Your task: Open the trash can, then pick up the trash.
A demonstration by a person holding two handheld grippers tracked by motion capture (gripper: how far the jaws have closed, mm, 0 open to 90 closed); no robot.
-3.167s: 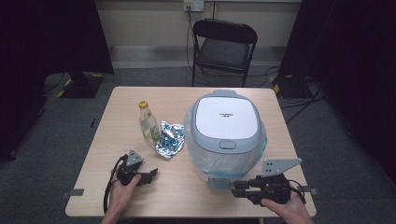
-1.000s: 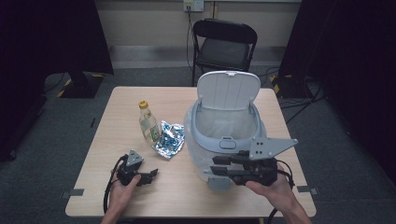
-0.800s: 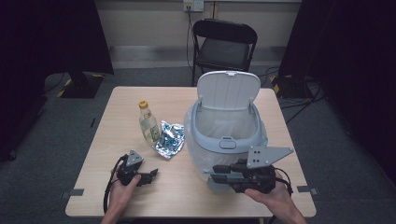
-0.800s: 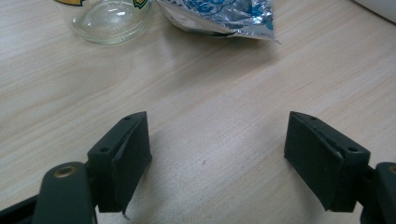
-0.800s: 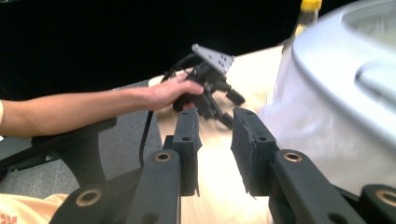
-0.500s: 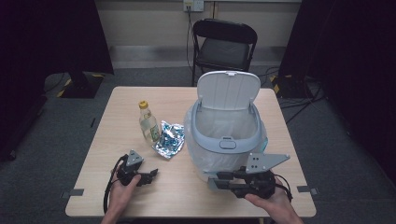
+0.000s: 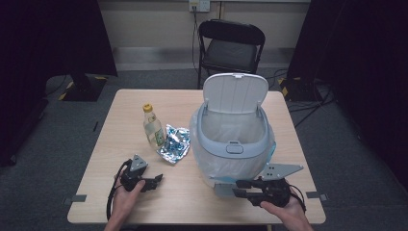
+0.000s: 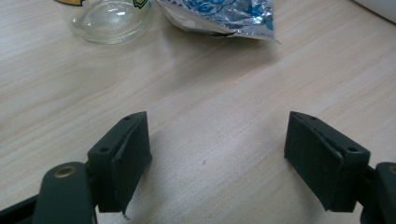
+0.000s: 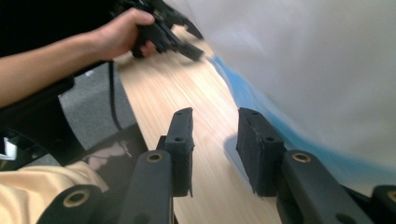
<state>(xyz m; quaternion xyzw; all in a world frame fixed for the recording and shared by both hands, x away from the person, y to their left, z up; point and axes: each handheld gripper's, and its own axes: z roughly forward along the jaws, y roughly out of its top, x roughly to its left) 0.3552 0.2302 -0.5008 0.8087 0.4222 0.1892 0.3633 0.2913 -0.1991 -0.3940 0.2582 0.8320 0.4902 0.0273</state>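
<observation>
Nearby, both jaws apart, left hand-held gripper (image 7: 153, 182) over bare table (image 7: 110, 144), right hand-held gripper (image 7: 240, 188) beside bin (image 7: 233, 144).

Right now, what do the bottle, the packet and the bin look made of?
The bottle: clear glass by its thick transparent base, though clear plastic is possible; yellow cap. The packet: crinkled silver foil with blue print, shiny and creased. The bin: smooth matte plastic, white lid and grey-blue rim, lined with a thin translucent bag.

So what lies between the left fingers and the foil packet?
Bare wood: in the left gripper view, only table separates the open fingers from the foil packet.
</observation>
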